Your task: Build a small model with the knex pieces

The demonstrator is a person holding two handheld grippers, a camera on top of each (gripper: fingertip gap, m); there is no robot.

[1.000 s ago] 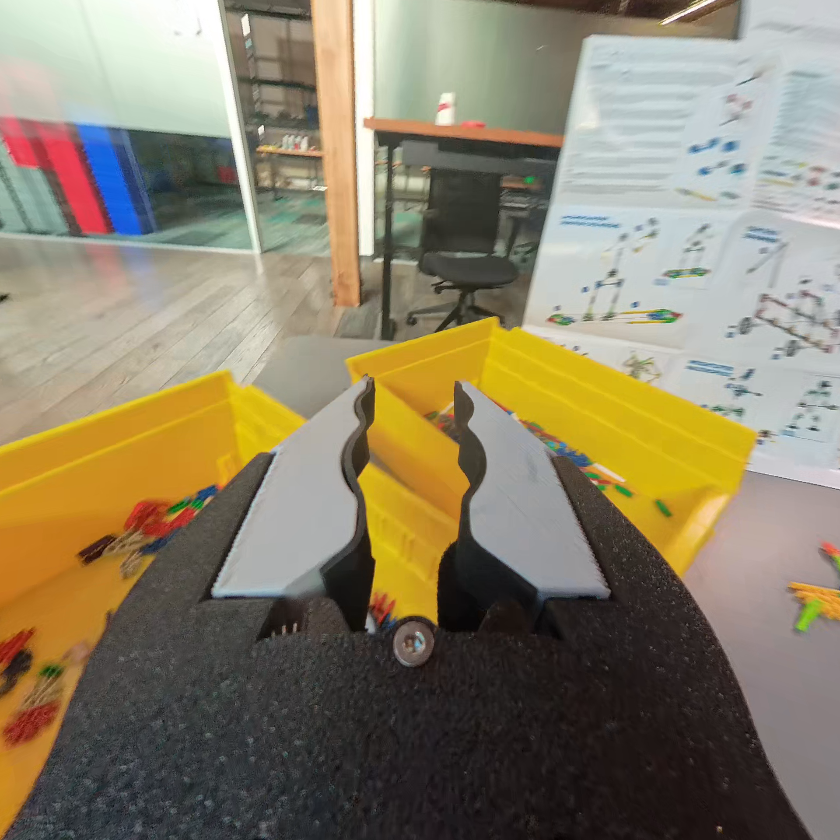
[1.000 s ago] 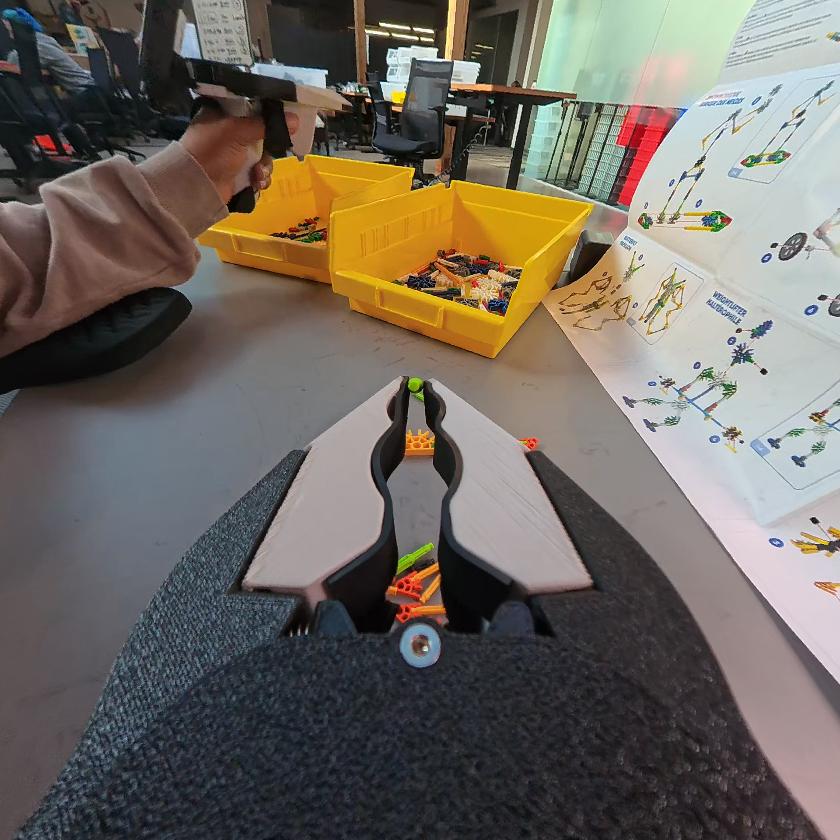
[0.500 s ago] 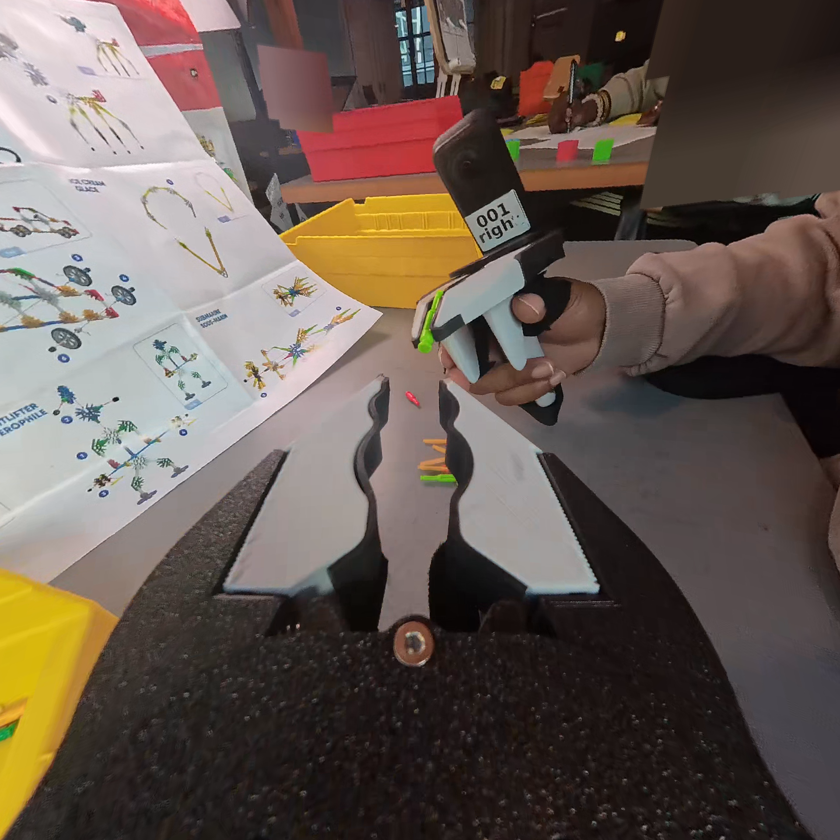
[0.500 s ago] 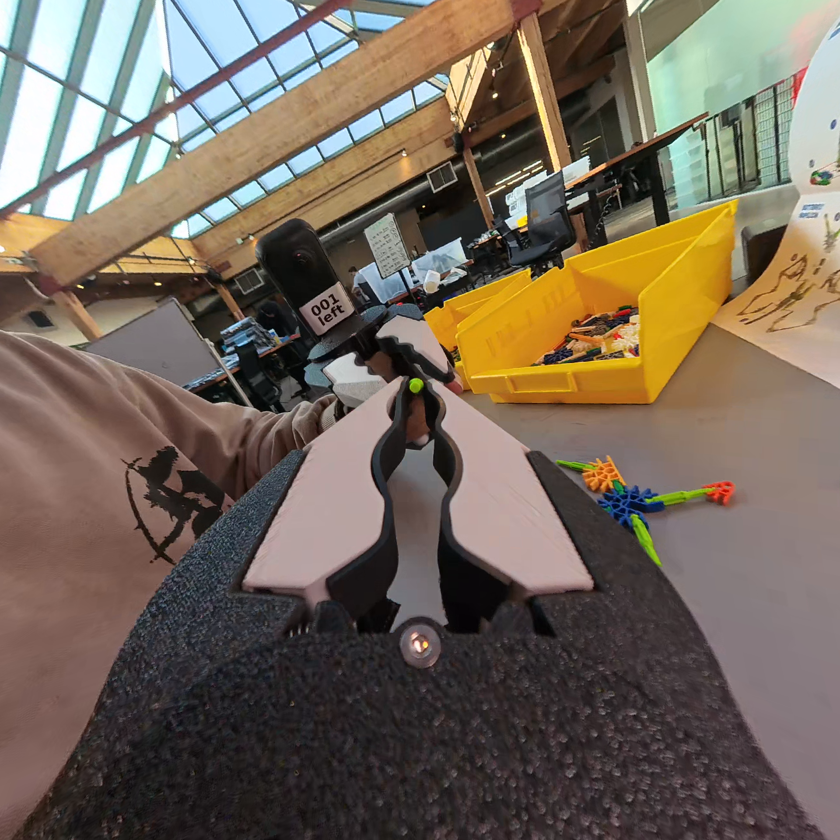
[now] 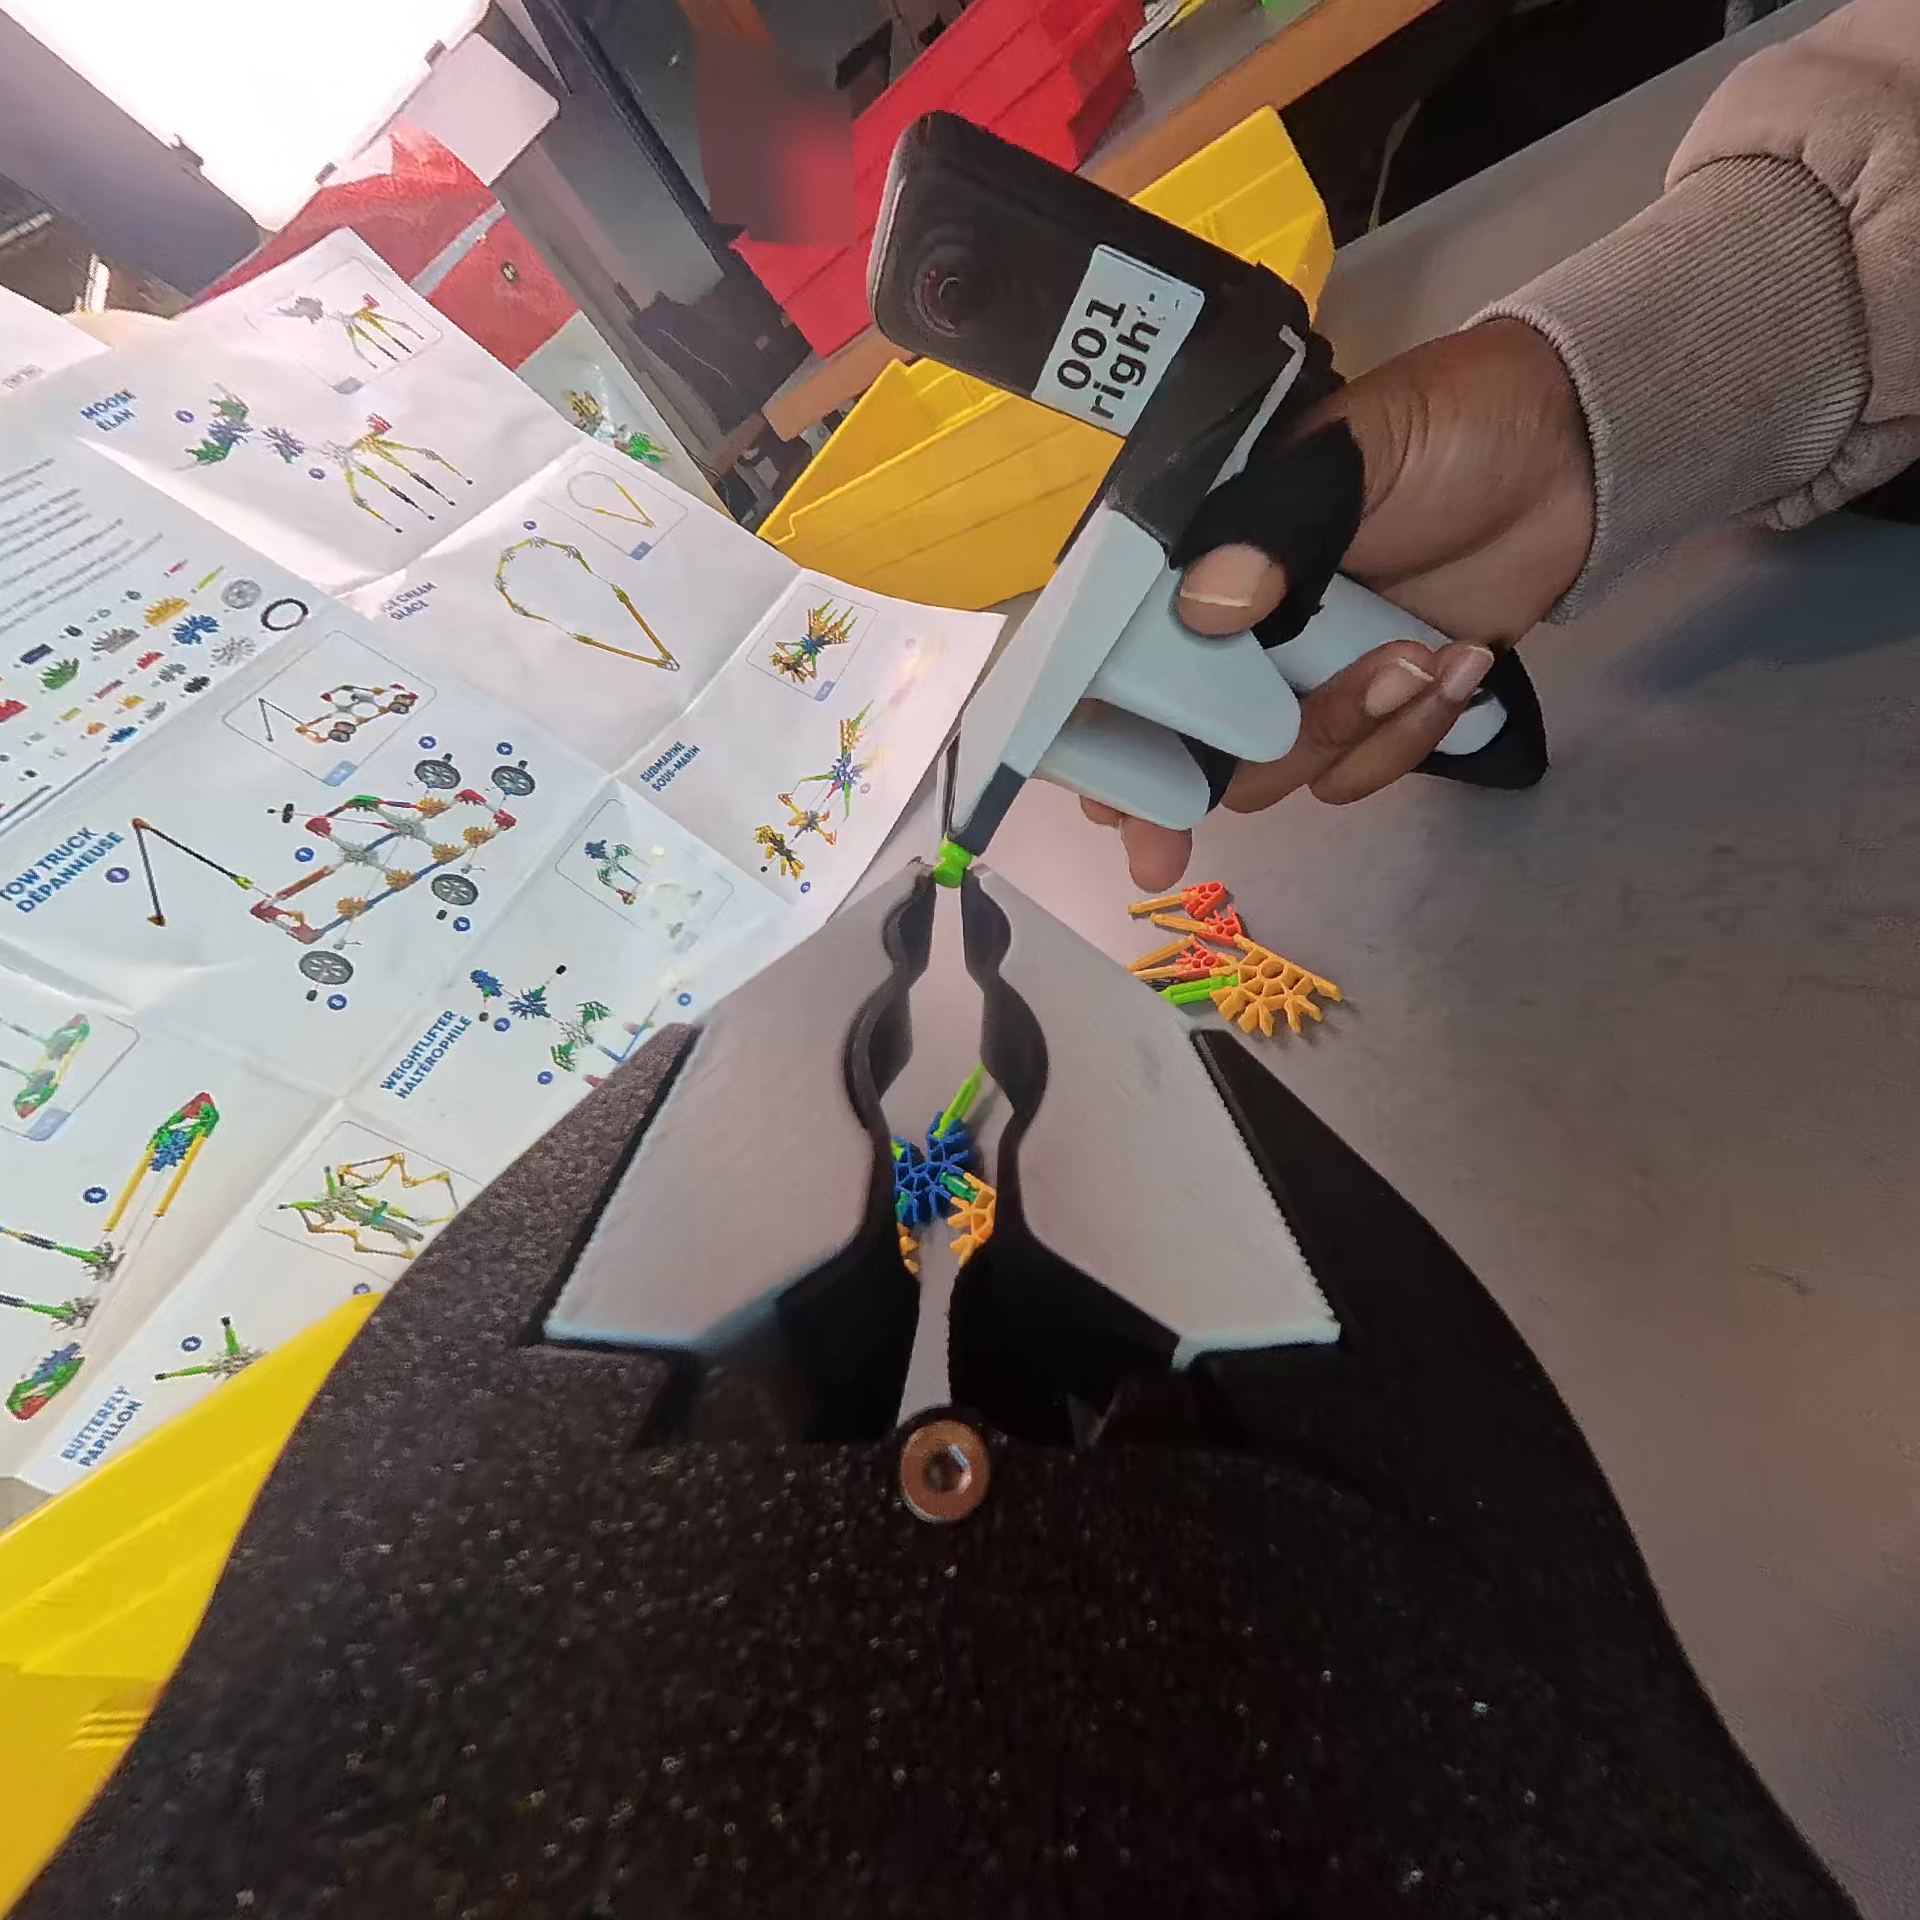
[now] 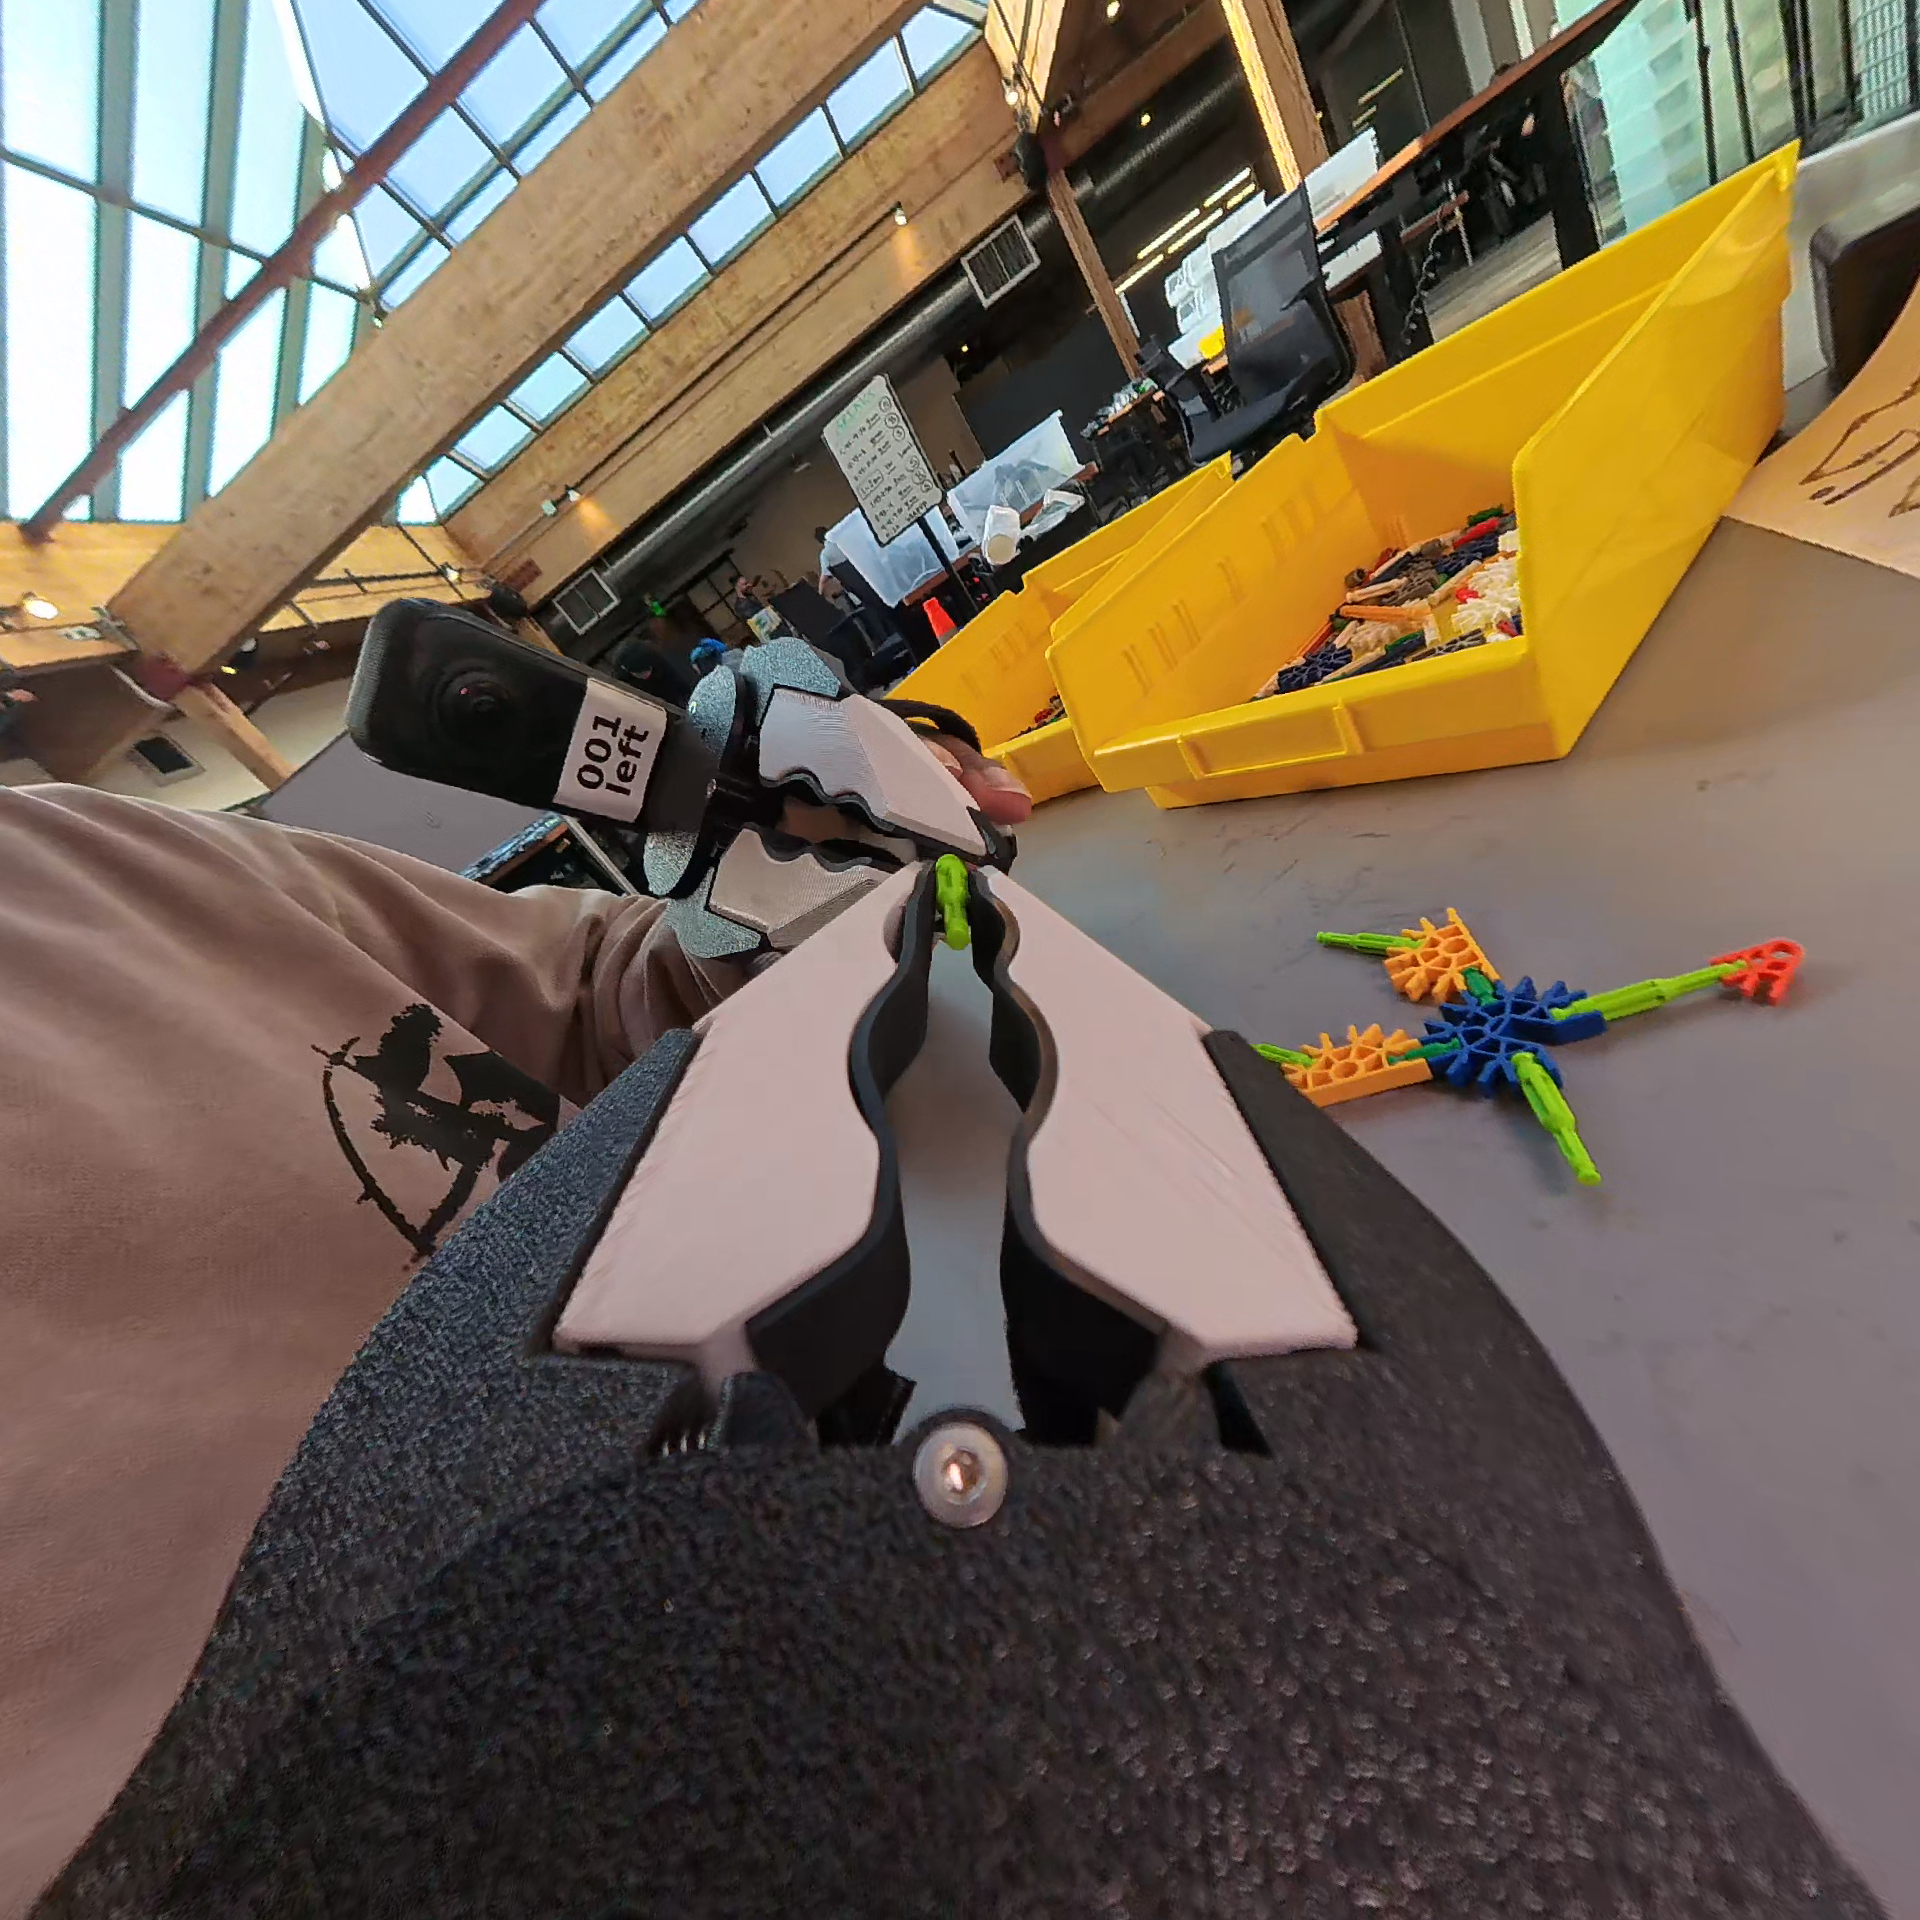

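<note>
A small green rod is pinched between the tips of my right gripper, which is shut on it above the grey table. In the left wrist view the rod's end sits between the tips of my left gripper, whose jaws have narrowed onto it. The two grippers meet tip to tip. The right gripper's body is held by a hand, and the left gripper's body shows in the right wrist view. A blue hub with orange connectors and green rods lies on the table; it also shows between my left fingers.
A cluster of orange, red and green pieces lies on the grey table. A folded instruction sheet stands to the left. Yellow bins holding parts are beyond, another yellow bin behind, and one is at lower left. Both grippers' tips are close together, under 4 cm apart.
My left gripper swung from the yellow bins toward the right gripper and narrowed its jaws. The right gripper lifted the green rod off the table to meet it.
</note>
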